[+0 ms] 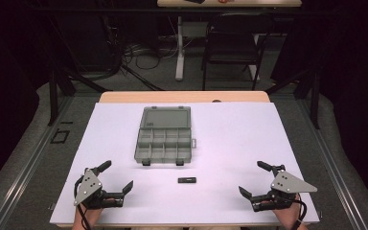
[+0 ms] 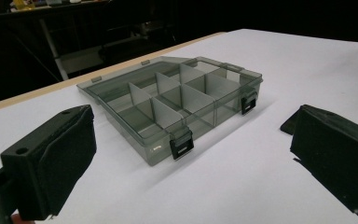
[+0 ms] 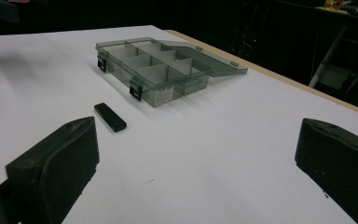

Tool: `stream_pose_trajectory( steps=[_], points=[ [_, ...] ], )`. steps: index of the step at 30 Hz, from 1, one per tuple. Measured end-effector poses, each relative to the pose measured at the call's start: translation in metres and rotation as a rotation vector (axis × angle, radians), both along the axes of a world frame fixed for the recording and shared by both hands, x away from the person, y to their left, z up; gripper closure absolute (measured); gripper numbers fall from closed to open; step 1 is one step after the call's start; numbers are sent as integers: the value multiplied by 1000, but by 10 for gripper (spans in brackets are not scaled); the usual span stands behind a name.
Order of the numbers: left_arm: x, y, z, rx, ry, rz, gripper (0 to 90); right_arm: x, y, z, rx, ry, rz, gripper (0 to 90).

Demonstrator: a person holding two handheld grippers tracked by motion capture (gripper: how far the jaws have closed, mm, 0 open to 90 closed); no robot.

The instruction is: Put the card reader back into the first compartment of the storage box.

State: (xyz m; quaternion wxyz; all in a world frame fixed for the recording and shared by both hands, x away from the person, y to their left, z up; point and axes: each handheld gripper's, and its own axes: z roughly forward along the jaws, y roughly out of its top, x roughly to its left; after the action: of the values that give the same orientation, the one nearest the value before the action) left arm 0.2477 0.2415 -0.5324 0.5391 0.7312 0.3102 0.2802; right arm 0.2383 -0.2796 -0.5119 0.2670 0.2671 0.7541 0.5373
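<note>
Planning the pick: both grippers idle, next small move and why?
Probably ease the right gripper toward the black stick. Both grippers stand open and hold nothing; the stick lies alone in front of the open box, nearer the right one's side.

So the right gripper is sitting low over the white table top with its two black padded jaws spread wide apart, gripping nothing. A small flat black rectangular stick is lying just ahead of the left jaw, and the smoky grey clear plastic compartment box is resting beyond it with its lid folded open flat.
</note>
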Motion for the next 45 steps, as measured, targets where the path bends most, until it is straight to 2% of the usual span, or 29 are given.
stream_pose_trajectory(
  steps=[12, 16, 22, 28, 32, 33, 45],
  points=[
    [0, 0, 1, 3, 22, -5, 1, 2, 0, -1, -3, 18, 6, 0],
    [2, -1, 2, 8, 45, -6, 1, 2, 0, -2, 1, 27, 4, 0],
    [5, -5, 8, 65, 120, -51, 1, 4, 0, -3, -6, 33, 5, 0],
    [5, -14, 14, 99, 133, -71, 1, 5, 1, -3, -9, 32, 9, 0],
    [8, -17, 14, 108, 158, -83, 1, 6, 1, -4, -13, 41, 6, 0],
    [11, -19, 13, 110, 175, -89, 1, 7, 1, -4, -14, 42, 4, 0],
    [20, -34, 16, 195, 210, -132, 0, 8, 2, -6, -19, 55, 9, 0]
  ],
)
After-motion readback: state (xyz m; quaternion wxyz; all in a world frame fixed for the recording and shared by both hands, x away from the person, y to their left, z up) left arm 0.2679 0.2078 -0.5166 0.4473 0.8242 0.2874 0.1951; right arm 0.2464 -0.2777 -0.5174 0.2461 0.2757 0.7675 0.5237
